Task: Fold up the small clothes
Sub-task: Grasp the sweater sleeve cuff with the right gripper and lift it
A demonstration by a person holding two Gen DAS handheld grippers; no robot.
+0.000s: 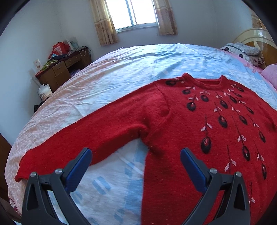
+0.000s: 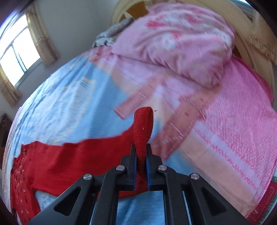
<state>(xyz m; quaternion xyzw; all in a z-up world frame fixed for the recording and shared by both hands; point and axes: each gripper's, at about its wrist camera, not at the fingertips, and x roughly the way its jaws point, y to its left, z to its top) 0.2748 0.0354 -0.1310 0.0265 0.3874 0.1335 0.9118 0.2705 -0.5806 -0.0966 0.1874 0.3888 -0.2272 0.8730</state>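
A red knit sweater [image 1: 190,124] with black and pink flower embroidery lies flat, front up, on the bed. Its left sleeve [image 1: 72,147] stretches out toward the bed's left edge. My left gripper [image 1: 135,154] is open and empty, hovering just above the armpit area between sleeve and body. My right gripper [image 2: 141,147] is shut on the cuff of the other sleeve [image 2: 143,128], which sticks up between the pads and is lifted off the sheet. The rest of the sweater [image 2: 43,166] trails to the left in the right wrist view.
The bed has a light blue and white sheet [image 1: 121,72]. A pink quilt [image 2: 181,39] and a pink towel [image 2: 242,110] lie at the headboard end. A cluttered wooden desk [image 1: 64,67] stands by the far wall, under a curtained window [image 1: 135,13].
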